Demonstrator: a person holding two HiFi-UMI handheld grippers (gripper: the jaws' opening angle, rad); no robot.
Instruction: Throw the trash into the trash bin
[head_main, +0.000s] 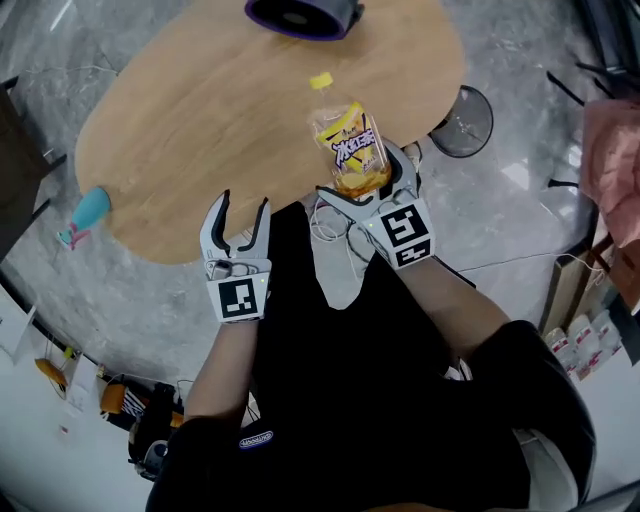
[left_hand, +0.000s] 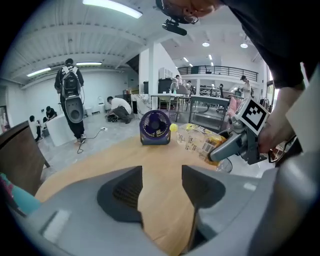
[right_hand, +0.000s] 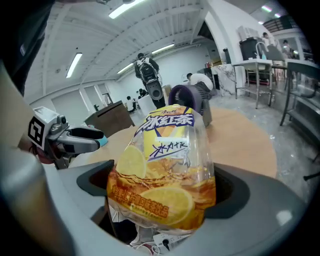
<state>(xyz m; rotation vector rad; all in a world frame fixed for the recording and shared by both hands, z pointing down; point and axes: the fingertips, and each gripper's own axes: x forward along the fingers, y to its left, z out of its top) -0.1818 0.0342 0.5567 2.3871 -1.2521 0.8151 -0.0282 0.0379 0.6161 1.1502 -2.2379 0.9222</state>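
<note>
Right tongs (head_main: 368, 185) clamped on the base end of the yellow tea bottle (head_main: 352, 148), which sticks out from between the jaws, cap end away, over the tabletop's (head_main: 200, 130) near edge. Left tongs (head_main: 240, 212) open, nothing between the jaws, beside the bottle, not touching.

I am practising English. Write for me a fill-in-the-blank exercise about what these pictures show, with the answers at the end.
1. The right gripper is shut on a ____ whose cap is yellow.
2. The jaws of the left gripper stand apart and hold ____.
3. The purple fan stands on the wooden ____.
4. The dark bin stands on the grey ____.

Missing words: bottle; nothing; table; floor.
</note>
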